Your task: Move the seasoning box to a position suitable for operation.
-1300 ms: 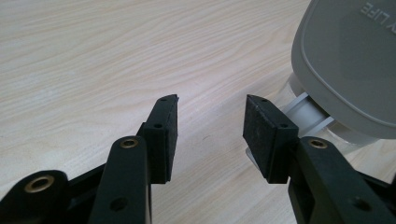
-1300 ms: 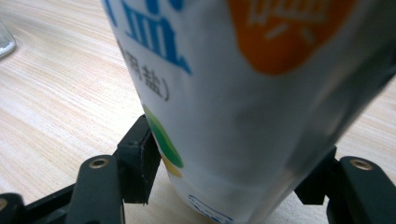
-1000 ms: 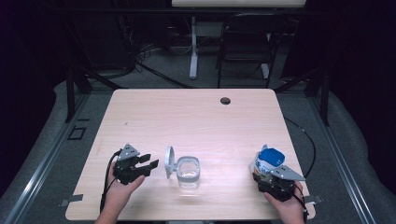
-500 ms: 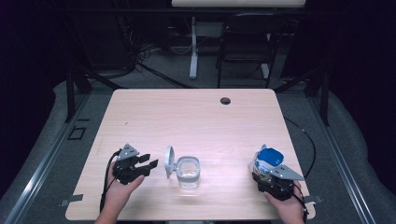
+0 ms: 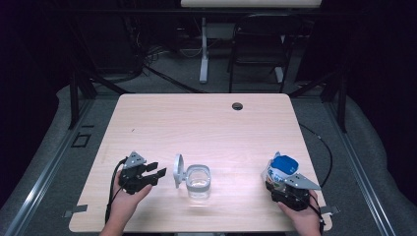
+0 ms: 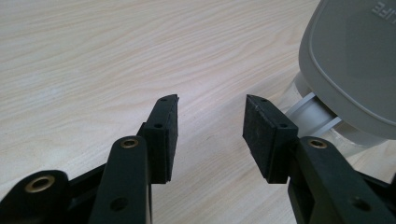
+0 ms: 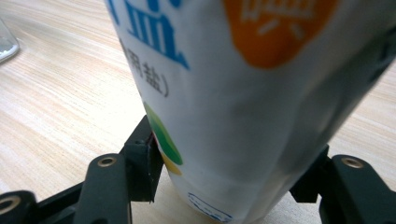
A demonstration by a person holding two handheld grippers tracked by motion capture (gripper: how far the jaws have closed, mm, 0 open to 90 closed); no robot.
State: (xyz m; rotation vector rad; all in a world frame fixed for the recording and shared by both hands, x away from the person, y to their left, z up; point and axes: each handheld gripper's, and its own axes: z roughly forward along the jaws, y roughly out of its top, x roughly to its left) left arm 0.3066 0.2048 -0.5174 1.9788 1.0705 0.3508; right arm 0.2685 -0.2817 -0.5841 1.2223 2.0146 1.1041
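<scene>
A white salt bag (image 5: 281, 169) with a blue top stands near the table's front right corner. My right gripper (image 5: 276, 184) is shut on its lower part. In the right gripper view the bag (image 7: 243, 93) sits between the black jaws, whose pads (image 7: 148, 161) press on its sides. A clear glass jar (image 5: 199, 181) stands at the front middle, its grey hinged lid (image 5: 178, 170) flipped open to the left. My left gripper (image 5: 158, 173) rests just left of the lid, open with nothing between its jaws (image 6: 212, 107). The lid (image 6: 355, 56) looms at the right of the left gripper view.
The light wooden table (image 5: 206, 128) has a dark round cable hole (image 5: 237, 105) near its far edge. A chair (image 5: 258, 44) and a white stand (image 5: 203, 54) are on the floor beyond it. Cables trail from both grippers.
</scene>
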